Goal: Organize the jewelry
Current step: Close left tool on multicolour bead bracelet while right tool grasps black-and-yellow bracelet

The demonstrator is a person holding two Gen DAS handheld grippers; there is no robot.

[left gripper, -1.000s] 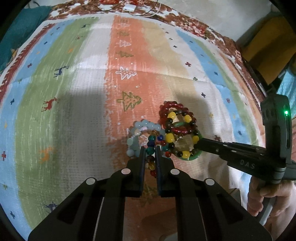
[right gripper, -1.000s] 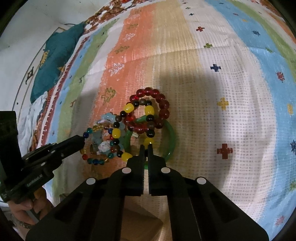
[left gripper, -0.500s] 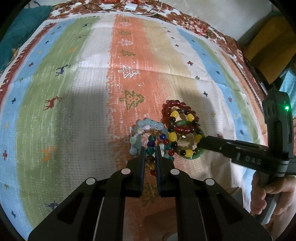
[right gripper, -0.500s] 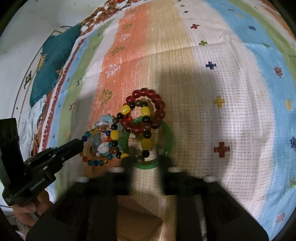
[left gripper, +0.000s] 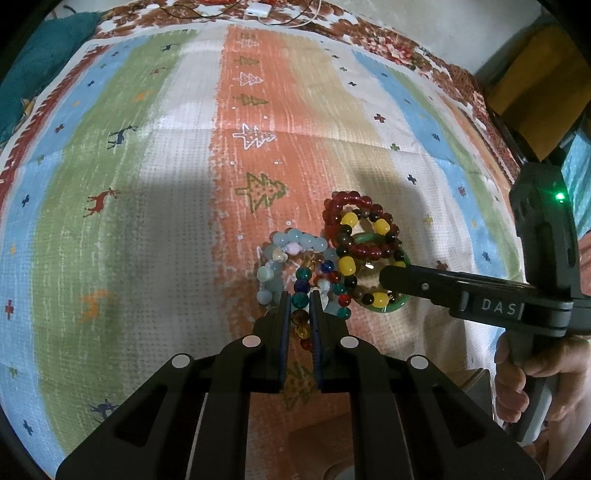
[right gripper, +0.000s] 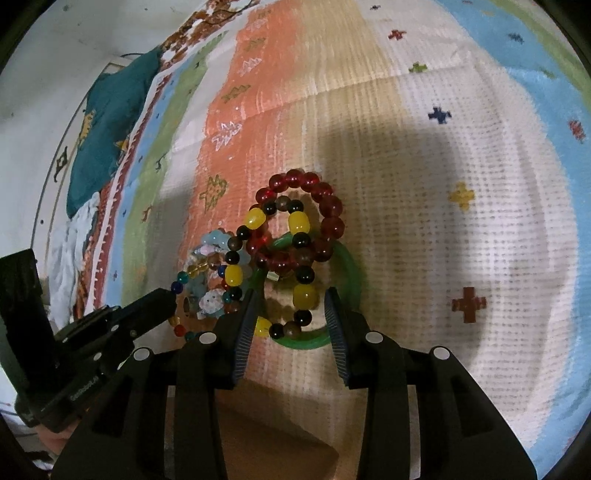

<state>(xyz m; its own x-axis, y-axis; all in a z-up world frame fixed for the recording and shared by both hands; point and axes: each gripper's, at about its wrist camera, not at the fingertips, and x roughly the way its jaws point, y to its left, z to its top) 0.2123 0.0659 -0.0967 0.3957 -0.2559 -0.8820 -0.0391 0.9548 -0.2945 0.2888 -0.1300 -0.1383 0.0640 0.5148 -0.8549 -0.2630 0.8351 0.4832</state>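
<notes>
Several bracelets lie in a pile on a striped cloth. My left gripper [left gripper: 299, 301] is shut on a multicolour glass-bead bracelet [left gripper: 303, 286], next to a pale blue bead bracelet [left gripper: 295, 238]. A dark red bead bracelet [right gripper: 325, 206], a yellow-and-black bead bracelet [right gripper: 301, 258] and a green bangle [right gripper: 351, 273] overlap to its right. My right gripper [right gripper: 290, 306] is open, its jaws either side of the near arc of the yellow-and-black bracelet and bangle. In the left wrist view the right gripper [left gripper: 388, 275] reaches in from the right.
The striped cloth [left gripper: 147, 221] with tree and deer patterns covers the surface. A teal fabric item [right gripper: 107, 122] lies at the far left. White cables [left gripper: 258, 9] lie at the far edge. A brown box edge [right gripper: 258, 443] shows beneath my right gripper.
My right gripper has opened from shut and now straddles the green bangle and yellow-and-black bracelet. My left gripper stays shut on the multicolour bracelet, nearly still.
</notes>
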